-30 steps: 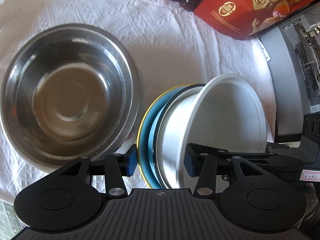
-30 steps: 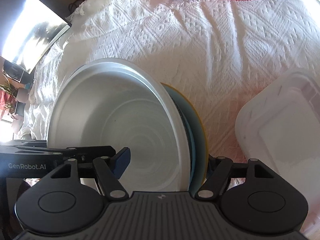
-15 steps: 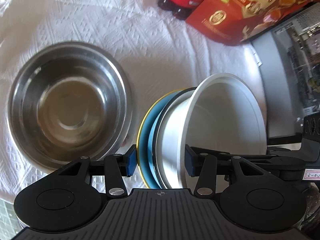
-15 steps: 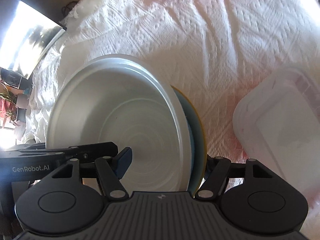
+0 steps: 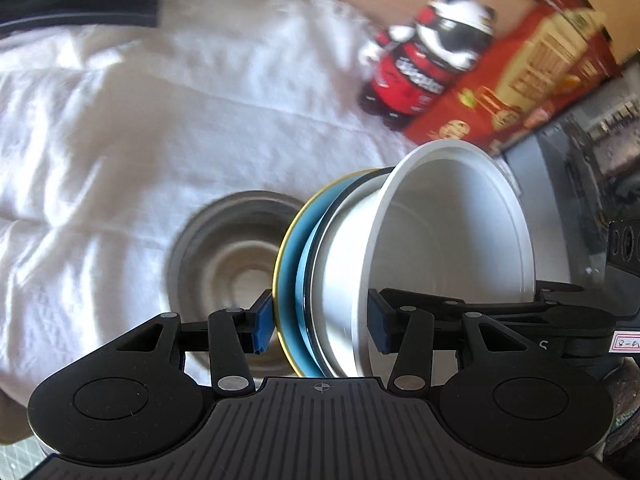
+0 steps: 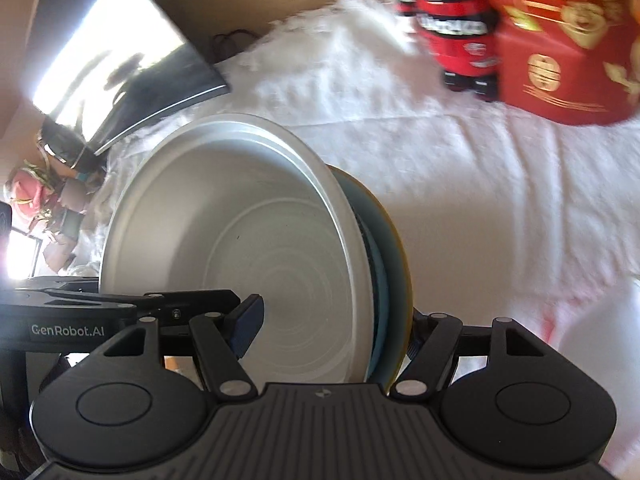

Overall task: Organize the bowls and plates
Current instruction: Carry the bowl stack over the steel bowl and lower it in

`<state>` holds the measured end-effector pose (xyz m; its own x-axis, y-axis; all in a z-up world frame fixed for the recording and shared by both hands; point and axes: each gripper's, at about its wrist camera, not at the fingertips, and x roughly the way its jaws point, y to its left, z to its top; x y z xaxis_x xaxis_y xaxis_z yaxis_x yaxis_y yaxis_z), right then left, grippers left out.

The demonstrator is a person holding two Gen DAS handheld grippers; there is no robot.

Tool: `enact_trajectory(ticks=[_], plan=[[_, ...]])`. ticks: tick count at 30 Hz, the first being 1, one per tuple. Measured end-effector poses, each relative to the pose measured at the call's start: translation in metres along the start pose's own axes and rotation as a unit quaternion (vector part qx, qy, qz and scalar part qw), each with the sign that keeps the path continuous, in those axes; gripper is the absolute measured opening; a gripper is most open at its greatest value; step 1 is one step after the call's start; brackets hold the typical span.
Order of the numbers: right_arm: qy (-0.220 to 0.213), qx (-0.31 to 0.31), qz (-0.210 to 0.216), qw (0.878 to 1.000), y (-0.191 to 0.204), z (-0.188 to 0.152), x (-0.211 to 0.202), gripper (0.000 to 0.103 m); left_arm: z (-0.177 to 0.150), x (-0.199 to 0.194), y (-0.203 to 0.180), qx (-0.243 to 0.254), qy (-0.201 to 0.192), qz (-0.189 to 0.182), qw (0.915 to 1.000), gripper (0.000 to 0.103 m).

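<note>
stack: both claws, left claw (image 5: 316, 330) and right claw (image 6: 332, 328), clamped on the nested white bowl (image 5: 448, 248) and blue plate (image 5: 289, 276)
change: I've lifted it way above the steel bowl (image 5: 232, 256), so it's ready to drop in

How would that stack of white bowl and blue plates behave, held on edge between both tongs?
The white bowl looks smooth, so it might slip. The yellow-rimmed blue plates sit loosely nested, perhaps shifting if tilted. Probably rigid, as nothing bends between the left tongs and right tongs.
</note>
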<state>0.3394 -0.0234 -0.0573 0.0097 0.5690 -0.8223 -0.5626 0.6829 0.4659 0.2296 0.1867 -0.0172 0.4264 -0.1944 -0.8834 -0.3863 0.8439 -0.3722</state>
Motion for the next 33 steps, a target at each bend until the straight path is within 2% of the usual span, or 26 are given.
enact_trajectory(ticks=[7,13,16,24,25,26,29,31,33], plan=[[0.058,0.013,-0.009,0.998,0.019,0.006,0.066,0.068,-0.001,0.036,0.052,-0.043,0.043,0.009,0.9981,0.050],[0.090,0.027,-0.024,0.995,0.018,0.001,0.097,0.067,-0.003,0.050,0.072,-0.041,0.042,0.014,0.9982,0.047],[0.081,0.017,-0.032,0.996,0.023,0.002,0.097,0.069,0.000,0.052,0.078,-0.050,0.040,0.011,0.9979,0.042],[0.087,0.054,-0.027,0.994,0.014,0.008,0.092,0.067,0.001,0.046,0.092,-0.071,0.042,-0.017,0.9965,0.030],[0.085,0.055,-0.028,0.994,0.013,0.010,0.091,0.067,0.001,0.044,0.092,-0.071,0.037,-0.021,0.9966,0.026],[0.080,0.054,-0.032,0.995,0.014,0.010,0.087,0.068,0.003,0.039,0.092,-0.070,0.028,-0.027,0.9968,0.022],[0.047,0.022,-0.056,0.997,0.025,0.017,0.071,0.070,0.012,0.018,0.091,-0.066,-0.005,-0.051,0.9965,0.022],[0.022,-0.004,-0.074,0.997,0.033,0.022,0.059,0.070,0.017,0.005,0.087,-0.056,-0.023,-0.054,0.9967,0.022],[0.010,-0.007,-0.071,0.997,0.036,0.025,0.050,0.070,0.021,-0.001,0.084,-0.050,-0.029,-0.058,0.9967,0.022]])
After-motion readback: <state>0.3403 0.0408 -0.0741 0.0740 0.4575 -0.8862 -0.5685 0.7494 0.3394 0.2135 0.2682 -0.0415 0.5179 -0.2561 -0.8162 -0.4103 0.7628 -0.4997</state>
